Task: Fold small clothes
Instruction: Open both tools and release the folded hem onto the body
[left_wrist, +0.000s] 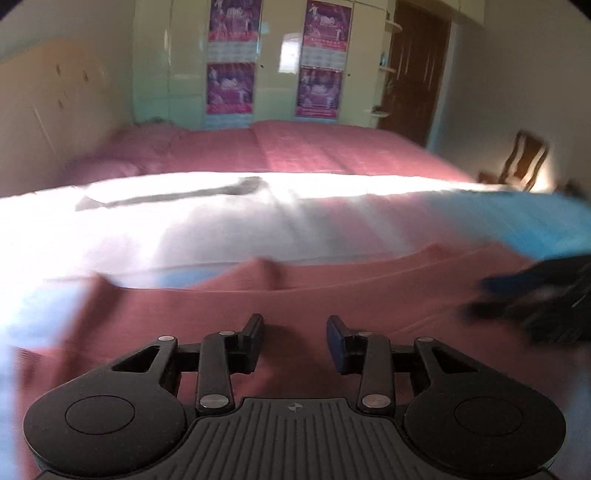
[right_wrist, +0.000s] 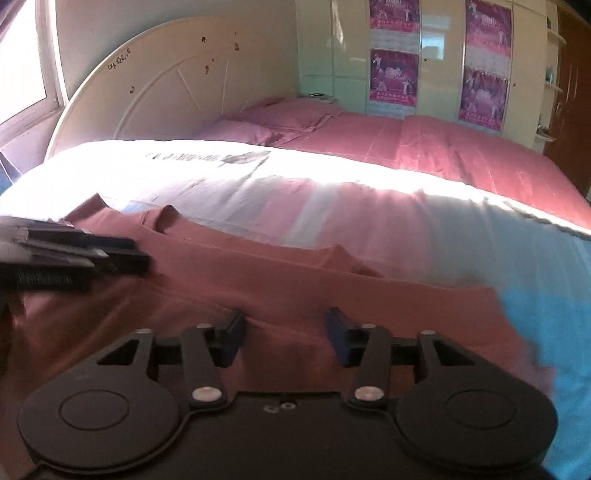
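Observation:
A dusty-pink small garment (left_wrist: 332, 295) lies spread on a white and blue sheet (left_wrist: 221, 229) at the near side of the bed. My left gripper (left_wrist: 295, 341) is open and empty, low over the garment's near part. My right gripper (right_wrist: 284, 338) is open and empty, also low over the garment (right_wrist: 258, 280). The right gripper shows blurred at the right edge of the left wrist view (left_wrist: 543, 295). The left gripper shows at the left edge of the right wrist view (right_wrist: 74, 258), over the garment's left end near the collar (right_wrist: 166, 218).
The bed has a pink cover (right_wrist: 443, 151) and pink pillows (right_wrist: 280, 118) by a cream headboard (right_wrist: 166, 88). A wardrobe with purple posters (left_wrist: 229, 85) stands behind. A wooden chair (left_wrist: 521, 162) and a brown door (left_wrist: 413, 70) are at the right.

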